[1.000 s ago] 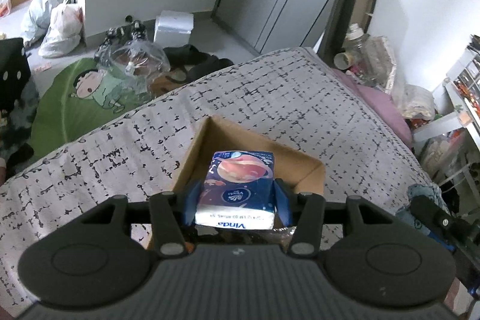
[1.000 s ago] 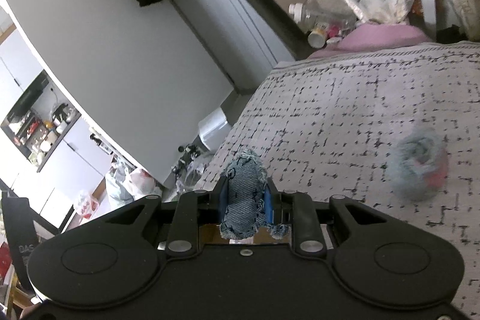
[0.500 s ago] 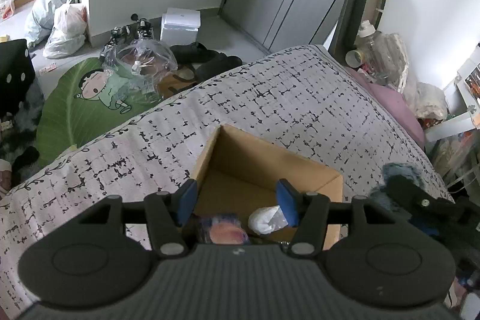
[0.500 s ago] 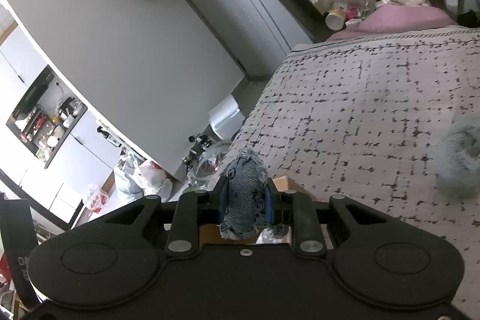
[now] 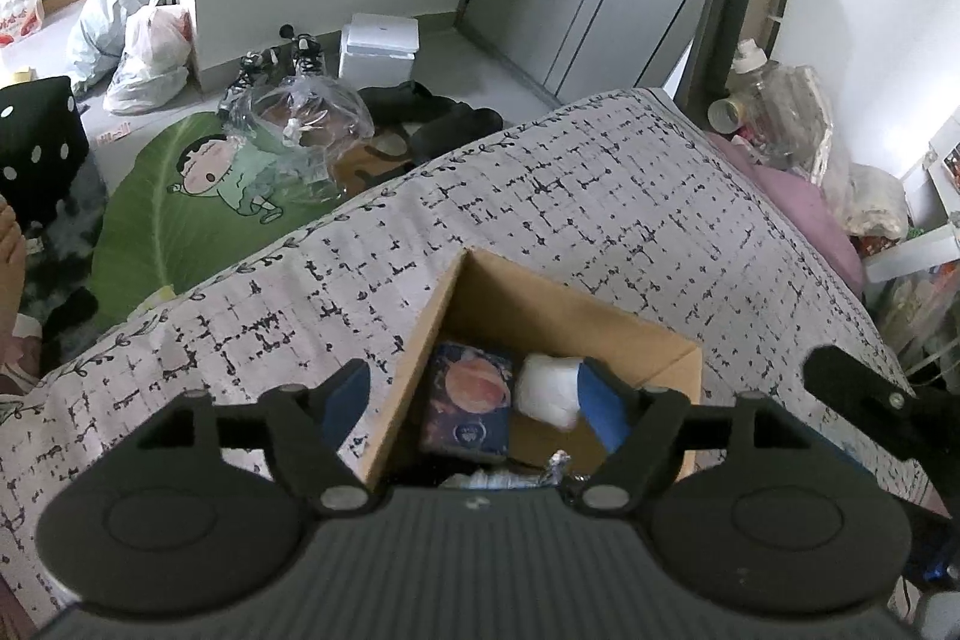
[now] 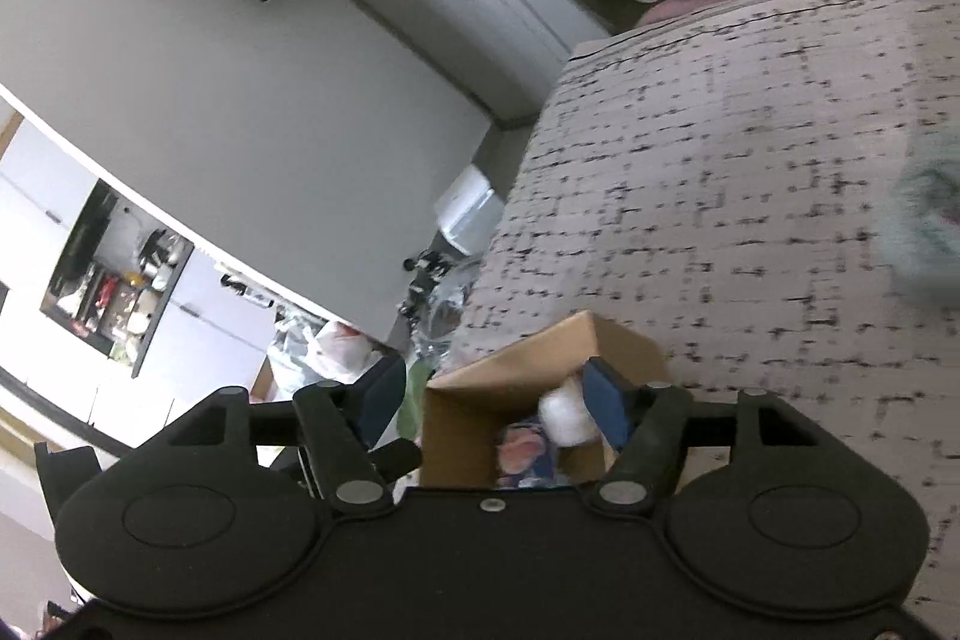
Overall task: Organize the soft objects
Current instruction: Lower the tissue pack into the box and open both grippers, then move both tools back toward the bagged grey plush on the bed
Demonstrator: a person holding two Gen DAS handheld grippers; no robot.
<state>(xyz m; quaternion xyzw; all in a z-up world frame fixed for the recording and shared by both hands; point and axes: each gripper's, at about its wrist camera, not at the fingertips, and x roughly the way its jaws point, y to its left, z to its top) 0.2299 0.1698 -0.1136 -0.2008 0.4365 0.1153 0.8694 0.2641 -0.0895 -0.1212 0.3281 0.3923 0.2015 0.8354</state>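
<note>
Both claws hang spread and empty above a cardboard box (image 5: 528,316) that sits on the bed (image 5: 600,196). In the left wrist view the left claw (image 5: 474,394) straddles the box's near part, its left blue pad outside the wall at about 9 o'clock and its right pad over the inside at 3 o'clock. Between them, down in the box, lie a dark tissue pack (image 5: 471,409) printed with a planet and a white soft bundle (image 5: 549,391) touching its right side; a scrap of pale cloth shows just under the claw's body, too hidden to name. The right claw (image 6: 489,397) is likewise wide apart over the same box (image 6: 540,358), with the bundle (image 6: 561,418) and the pack (image 6: 528,448) visible below it. The relation that matters next is outside the box: a fuzzy grey-blue soft object (image 6: 930,226), blurred, lies on the bed well apart from the box, at about 2 o'clock from the right claw. The left wrist view does not show it. The right hand looks the nearer one, so the likely move is a swing of that claw out toward 2 o'clock and down onto it. Its shape reads as roundish, so no long axis can be told and the approach angle seems free. The soft bedding may give under a push.
</note>
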